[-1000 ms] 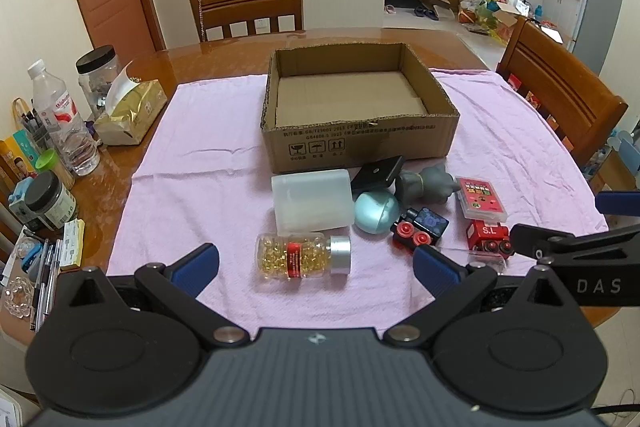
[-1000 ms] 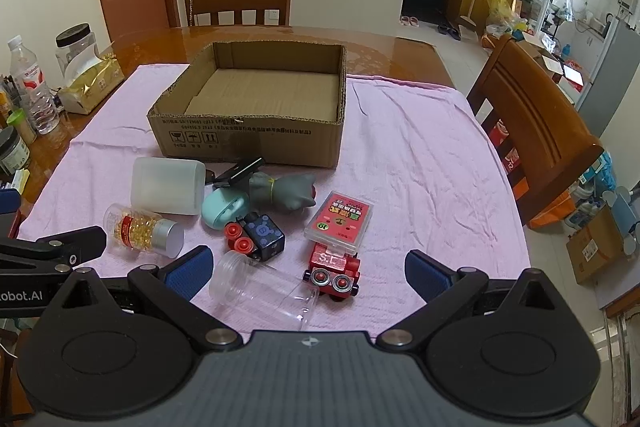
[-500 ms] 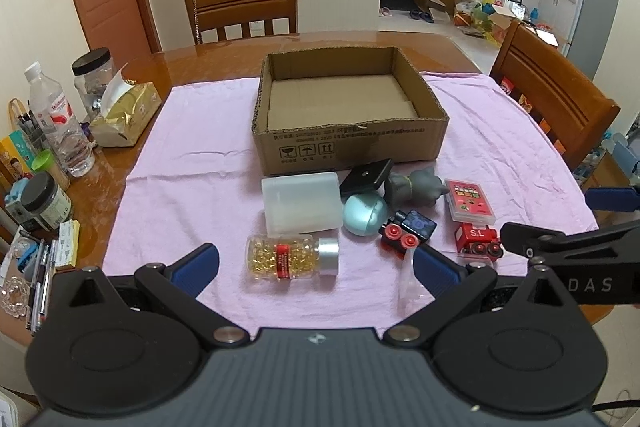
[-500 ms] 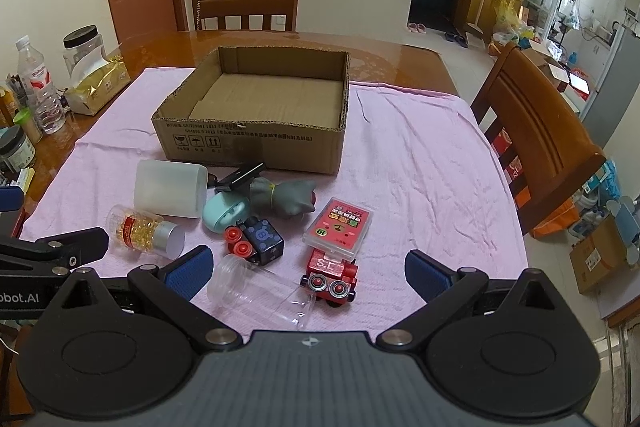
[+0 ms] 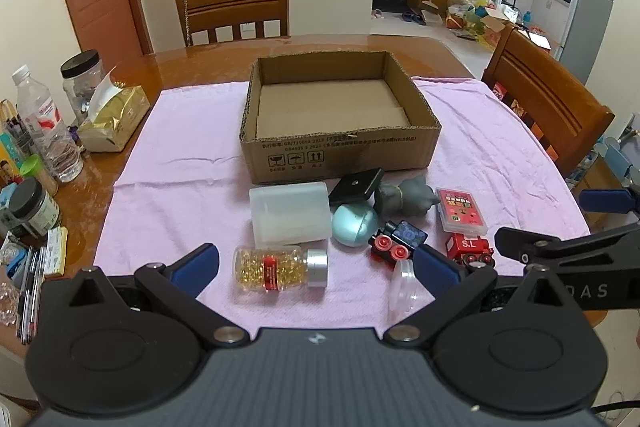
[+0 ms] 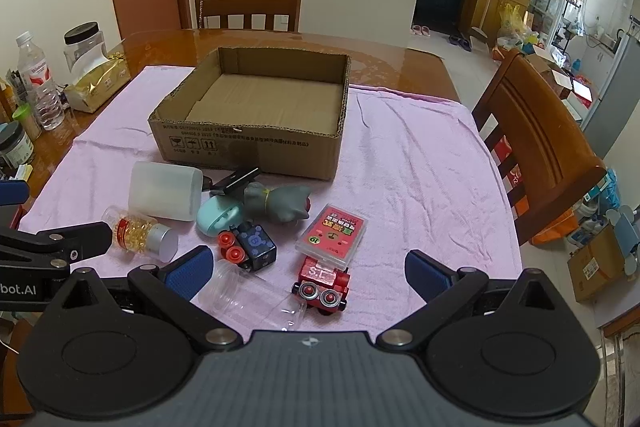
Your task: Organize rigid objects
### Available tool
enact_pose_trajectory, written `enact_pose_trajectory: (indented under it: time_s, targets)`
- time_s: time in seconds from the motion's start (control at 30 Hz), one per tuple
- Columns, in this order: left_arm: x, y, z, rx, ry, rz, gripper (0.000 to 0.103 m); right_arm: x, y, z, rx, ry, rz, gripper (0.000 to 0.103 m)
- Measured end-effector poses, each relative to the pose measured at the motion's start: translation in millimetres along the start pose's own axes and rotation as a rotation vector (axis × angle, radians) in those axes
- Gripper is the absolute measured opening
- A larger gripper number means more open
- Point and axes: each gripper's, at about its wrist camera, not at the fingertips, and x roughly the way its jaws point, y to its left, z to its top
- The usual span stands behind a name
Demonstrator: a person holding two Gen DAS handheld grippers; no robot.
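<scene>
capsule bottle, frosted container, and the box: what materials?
Capsule bottle: clear glossy plastic or glass, since the yellow capsules show through; cap looks like brushed metal. Frosted container: matte translucent plastic, milky. Box: brown corrugated cardboard, ragged fluted rim.

Your left gripper and right gripper: black linkage arms, blue ribbed pads, silver pivot screws, grey ribbed housings, white lettering on side arms.

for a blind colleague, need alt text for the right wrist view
An open right gripper hovers over a toy train, card box, clear jar and pill bottle on a pink cloth; an empty cardboard box sits behind them.
</scene>
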Motion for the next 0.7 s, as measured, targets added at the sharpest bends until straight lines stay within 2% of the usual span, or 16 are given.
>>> enact_pose_trajectory:
  time_s: [0.47,0.7]
  targets:
    - [23,14,-4,0.052,-0.034,-0.05,0.102,18,8,-12,0.023,-0.032,0.0,0.103]
    - [49,25,-17,0.069,-0.014,-0.059,0.102,27,10,-33,0.033,-0.041,0.065,0.103]
